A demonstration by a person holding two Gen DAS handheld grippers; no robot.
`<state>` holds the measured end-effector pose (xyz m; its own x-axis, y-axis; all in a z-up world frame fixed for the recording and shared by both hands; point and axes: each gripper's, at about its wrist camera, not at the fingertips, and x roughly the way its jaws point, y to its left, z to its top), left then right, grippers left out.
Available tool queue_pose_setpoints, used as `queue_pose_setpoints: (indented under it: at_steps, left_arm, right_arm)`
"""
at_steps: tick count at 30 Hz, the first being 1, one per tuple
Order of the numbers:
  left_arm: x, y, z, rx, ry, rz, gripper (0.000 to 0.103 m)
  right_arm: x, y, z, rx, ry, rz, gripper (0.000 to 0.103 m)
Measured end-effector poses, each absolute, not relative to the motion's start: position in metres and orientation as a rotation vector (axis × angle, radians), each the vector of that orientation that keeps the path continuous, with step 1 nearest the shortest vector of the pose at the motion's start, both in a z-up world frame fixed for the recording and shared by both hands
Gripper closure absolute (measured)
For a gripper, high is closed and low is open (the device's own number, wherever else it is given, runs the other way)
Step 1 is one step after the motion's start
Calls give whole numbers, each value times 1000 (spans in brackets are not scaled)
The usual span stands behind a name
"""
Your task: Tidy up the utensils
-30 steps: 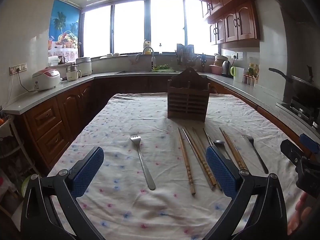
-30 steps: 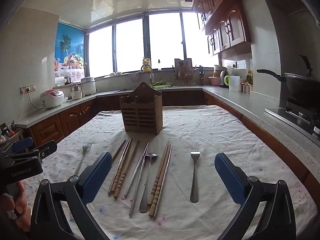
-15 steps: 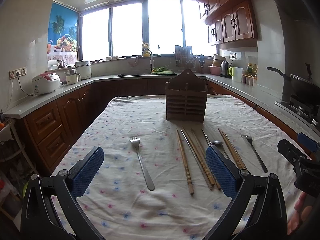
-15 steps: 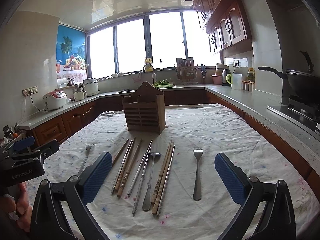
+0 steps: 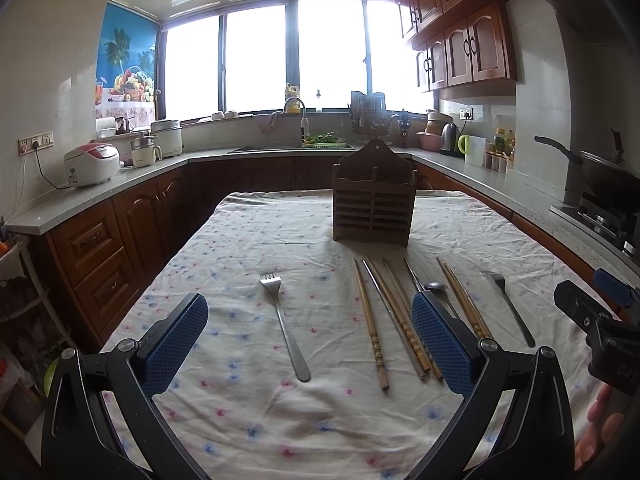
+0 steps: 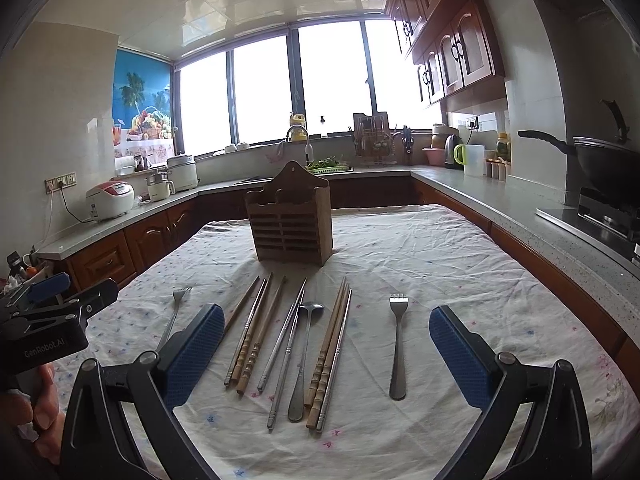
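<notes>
In the left wrist view, the left gripper [image 5: 310,344] hangs above the near end of the desk [image 5: 256,420], which is covered by a flowered cloth, and its jaws are spread wide with nothing between them. A fork [image 5: 283,325] lies alone on the cloth between the blue pads, tines pointing away. To its right lie wooden chopsticks [image 5: 370,322], a spoon [image 5: 439,292] and, further right, a second fork [image 5: 507,307]. A slatted wooden holder [image 5: 373,207] stands upright beyond them, near the middle of the desk. The right gripper [image 5: 596,320] shows at the right edge, with fingers of a hand just below it. In the right wrist view, the right gripper [image 6: 326,354] also hangs above the desk [image 6: 480,264] with its jaws spread and empty. Between its pads lie the chopsticks [image 6: 250,334], some wooden and some metal, the spoon [image 6: 304,354] and a fork [image 6: 398,344], all side by side and pointing toward the holder [image 6: 290,218]. The other fork [image 6: 174,312] lies further left, partly hidden behind the left pad. The left gripper [image 6: 52,320] sits at the left edge, held by a hand [image 6: 28,408].
</notes>
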<state>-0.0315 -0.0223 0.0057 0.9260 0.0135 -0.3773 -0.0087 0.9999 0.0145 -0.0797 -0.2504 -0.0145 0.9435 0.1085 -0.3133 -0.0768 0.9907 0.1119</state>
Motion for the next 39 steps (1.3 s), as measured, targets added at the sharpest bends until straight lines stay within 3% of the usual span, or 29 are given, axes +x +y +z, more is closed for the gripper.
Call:
queue_pose_setpoints:
  at_steps: [39]
  left_arm:
    - [-29, -20, 4, 7, 387, 4, 0]
  right_arm:
    - [-79, -249, -14, 100, 320, 99, 0]
